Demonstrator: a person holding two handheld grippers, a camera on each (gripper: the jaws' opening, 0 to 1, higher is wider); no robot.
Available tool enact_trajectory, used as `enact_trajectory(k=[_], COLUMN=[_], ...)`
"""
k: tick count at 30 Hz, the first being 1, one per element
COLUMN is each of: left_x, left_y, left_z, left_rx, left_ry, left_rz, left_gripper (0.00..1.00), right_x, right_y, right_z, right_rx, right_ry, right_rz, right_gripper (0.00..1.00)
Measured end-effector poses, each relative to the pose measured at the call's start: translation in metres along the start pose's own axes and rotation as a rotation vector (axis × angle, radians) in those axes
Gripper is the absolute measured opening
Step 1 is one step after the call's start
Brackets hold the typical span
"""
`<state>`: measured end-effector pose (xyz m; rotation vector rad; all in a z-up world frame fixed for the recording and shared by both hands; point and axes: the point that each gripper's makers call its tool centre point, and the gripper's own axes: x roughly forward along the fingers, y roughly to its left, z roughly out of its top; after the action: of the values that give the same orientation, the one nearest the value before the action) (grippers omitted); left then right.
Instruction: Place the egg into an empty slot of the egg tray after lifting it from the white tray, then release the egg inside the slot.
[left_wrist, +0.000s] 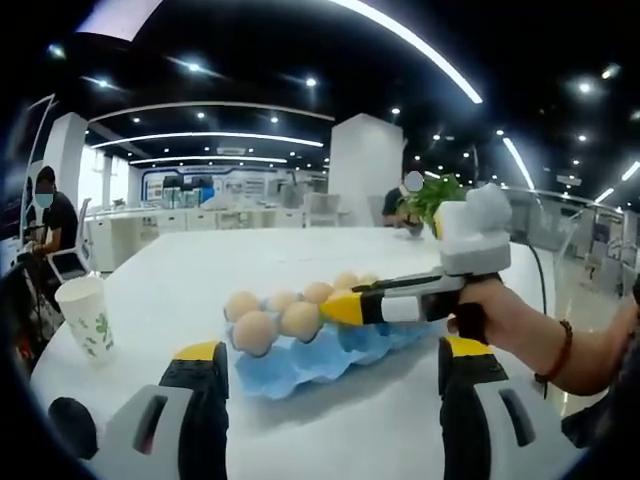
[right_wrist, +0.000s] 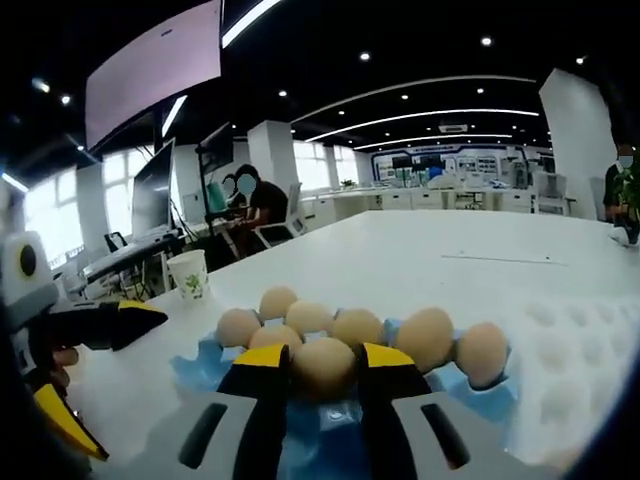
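A blue egg tray (left_wrist: 300, 372) lies on the white table with several tan eggs in its slots. My right gripper (right_wrist: 323, 358) is shut on the egg (right_wrist: 323, 366), holding it low over the tray's (right_wrist: 200, 375) near edge. From the side, that right gripper (left_wrist: 335, 309) reaches in from the right, yellow tips on the held egg (left_wrist: 300, 320). My left gripper (left_wrist: 332, 350) hovers wide open before the tray with nothing in it. It also shows as the left gripper (right_wrist: 128, 385) at the left edge. The white tray (right_wrist: 580, 340) lies right of the blue one.
A paper cup (left_wrist: 88, 315) with a green print stands left of the tray, seen also as the cup (right_wrist: 188, 275). A person's hand and wrist (left_wrist: 520, 330) hold the right gripper. People sit at desks (left_wrist: 45, 215) beyond the table; a plant (left_wrist: 435, 195) stands at its far side.
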<state>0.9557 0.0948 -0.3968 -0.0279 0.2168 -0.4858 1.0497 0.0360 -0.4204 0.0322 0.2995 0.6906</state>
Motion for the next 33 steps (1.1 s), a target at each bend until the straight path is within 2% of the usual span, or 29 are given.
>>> enact_trajectory(k=[12, 16, 21, 28, 33], left_x=[-0.001, -0.002, -0.002, -0.002, -0.003], left_y=[0.0, 0.0, -0.001, -0.004, -0.005], left_z=[0.002, 0.002, 0.003, 0.005, 0.008], left_rx=[0.004, 0.003, 0.008, 0.012, 0.01], left_ry=[0.001, 0.0, 0.002, 0.0, -0.007], left_rz=[0.001, 0.007, 0.003, -0.001, -0.004], left_gripper=[0.89, 0.89, 0.89, 0.9, 0.91], right_x=[0.003, -0.003, -0.01, -0.019, -0.024], right_y=[-0.002, -0.006, -0.011, -0.016, -0.02], right_z=[0.001, 0.012, 0.02, 0.029, 0.029], right_rx=[0.005, 0.005, -0.002, -0.009, -0.024], right_ry=[-0.001, -0.071, -0.089, -0.105, -0.083], right_rz=[0.028, -0.003, -0.022, -0.036, -0.046], right_gripper=[0.28, 0.29, 0.33, 0.45, 0.61])
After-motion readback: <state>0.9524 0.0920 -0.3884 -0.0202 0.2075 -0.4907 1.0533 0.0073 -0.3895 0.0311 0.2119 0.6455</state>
